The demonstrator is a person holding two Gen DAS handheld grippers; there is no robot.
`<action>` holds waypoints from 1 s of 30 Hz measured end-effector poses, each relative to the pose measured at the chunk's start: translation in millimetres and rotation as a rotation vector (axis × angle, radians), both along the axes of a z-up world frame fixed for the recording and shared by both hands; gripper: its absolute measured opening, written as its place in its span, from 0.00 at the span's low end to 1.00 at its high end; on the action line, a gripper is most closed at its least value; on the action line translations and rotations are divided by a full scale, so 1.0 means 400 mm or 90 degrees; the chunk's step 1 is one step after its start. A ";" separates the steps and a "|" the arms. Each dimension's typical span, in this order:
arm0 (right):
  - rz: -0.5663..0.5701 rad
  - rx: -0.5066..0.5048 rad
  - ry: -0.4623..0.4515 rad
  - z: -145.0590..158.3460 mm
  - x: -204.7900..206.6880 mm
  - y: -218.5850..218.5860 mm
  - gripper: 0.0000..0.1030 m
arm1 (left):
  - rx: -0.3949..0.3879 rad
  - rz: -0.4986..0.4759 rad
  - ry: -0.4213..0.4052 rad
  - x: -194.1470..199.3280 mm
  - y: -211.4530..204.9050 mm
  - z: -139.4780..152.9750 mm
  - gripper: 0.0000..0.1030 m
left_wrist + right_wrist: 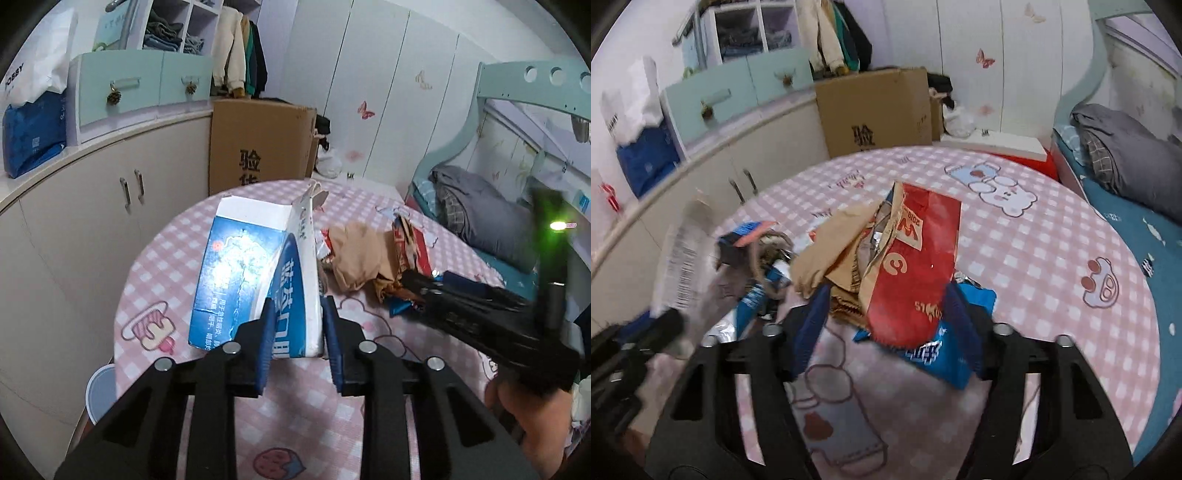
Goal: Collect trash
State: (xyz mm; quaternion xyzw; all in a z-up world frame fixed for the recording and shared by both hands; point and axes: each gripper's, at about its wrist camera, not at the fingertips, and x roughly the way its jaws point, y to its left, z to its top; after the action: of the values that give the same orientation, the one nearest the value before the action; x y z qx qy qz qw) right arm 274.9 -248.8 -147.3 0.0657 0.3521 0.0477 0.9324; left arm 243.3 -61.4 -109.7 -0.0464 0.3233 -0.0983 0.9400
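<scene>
While the left wrist view is looking down over a round table (155,258) with a pink checked cloth, the left gripper (295,332) is pinching the narrow white edge of a blue and white carton (240,277). Its blue pads (266,343) are pressing on either side of that edge, and the carton is standing tilted on the cloth in front of them. Just to the right of the carton a heap of trash (369,258) is lying on the table: crumpled brown paper and red wrappers. The right gripper (417,280) is reaching into that heap from the right, blurred, with a hand (528,417) showing below it.

In the right wrist view, the right gripper (886,314) is standing partly open around the near end of the heap. A red wrapper (916,266) is sitting between its blue pads (812,325), with a blue wrapper (934,354) lying under it and brown paper (827,254) to the left. Whether the pads are pressing on the red wrapper I cannot tell. At the left edge the carton (683,258) is showing as a blur, with the left gripper (661,328) dark beneath it.
</scene>
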 end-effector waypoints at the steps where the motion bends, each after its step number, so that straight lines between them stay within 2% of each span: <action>1: 0.002 -0.002 0.005 -0.004 0.010 0.001 0.50 | -0.001 0.000 -0.001 0.002 0.007 0.002 0.25; 2: -0.001 -0.016 0.013 -0.009 0.019 0.003 0.40 | -0.003 0.000 -0.003 0.001 0.012 0.005 0.25; 3: 0.001 -0.019 0.017 -0.013 0.022 0.003 0.36 | -0.005 -0.001 -0.004 0.000 0.015 0.007 0.25; 5: 0.009 -0.012 0.006 -0.008 0.010 -0.001 0.21 | -0.012 -0.001 -0.004 -0.007 0.021 0.012 0.25; 8: 0.001 -0.027 -0.020 0.013 -0.021 0.002 0.11 | -0.027 -0.002 -0.008 -0.025 0.041 0.024 0.25; 23: 0.001 0.004 -0.140 0.163 -0.193 0.037 0.04 | -0.071 0.024 -0.034 -0.124 0.142 0.077 0.25; 30: 0.056 0.011 -0.183 0.235 -0.255 0.131 0.04 | -0.092 0.048 -0.045 -0.174 0.207 0.101 0.25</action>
State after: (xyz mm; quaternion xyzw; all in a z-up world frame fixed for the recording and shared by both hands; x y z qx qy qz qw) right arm 172.9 -196.3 -53.3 0.0508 0.2172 0.1002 0.9696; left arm 173.8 21.5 -69.5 -0.1226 0.2798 -0.0872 0.9482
